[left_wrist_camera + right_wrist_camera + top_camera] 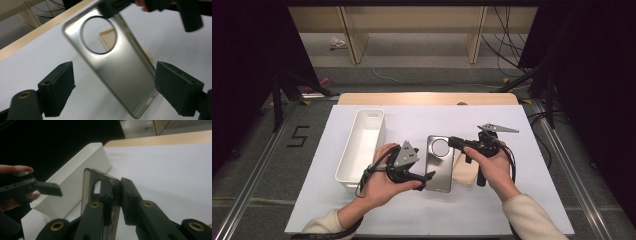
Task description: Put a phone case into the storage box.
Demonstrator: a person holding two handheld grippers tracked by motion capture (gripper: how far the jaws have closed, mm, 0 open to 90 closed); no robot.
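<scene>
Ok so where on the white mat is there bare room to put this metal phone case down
The white mat is bare along its near edge below both hands, on its far right past the right gripper, and across the far strip behind the metal phone case. It is crowded mid-mat: white bin, left gripper, case and wooden block sit close together.

Right gripper (115, 195) clamped on the top edge of a metal phone case (96, 192), white bin (75, 177) beyond it to the left, left gripper (27, 186) farther left, white table (170, 167) to the right.
</scene>
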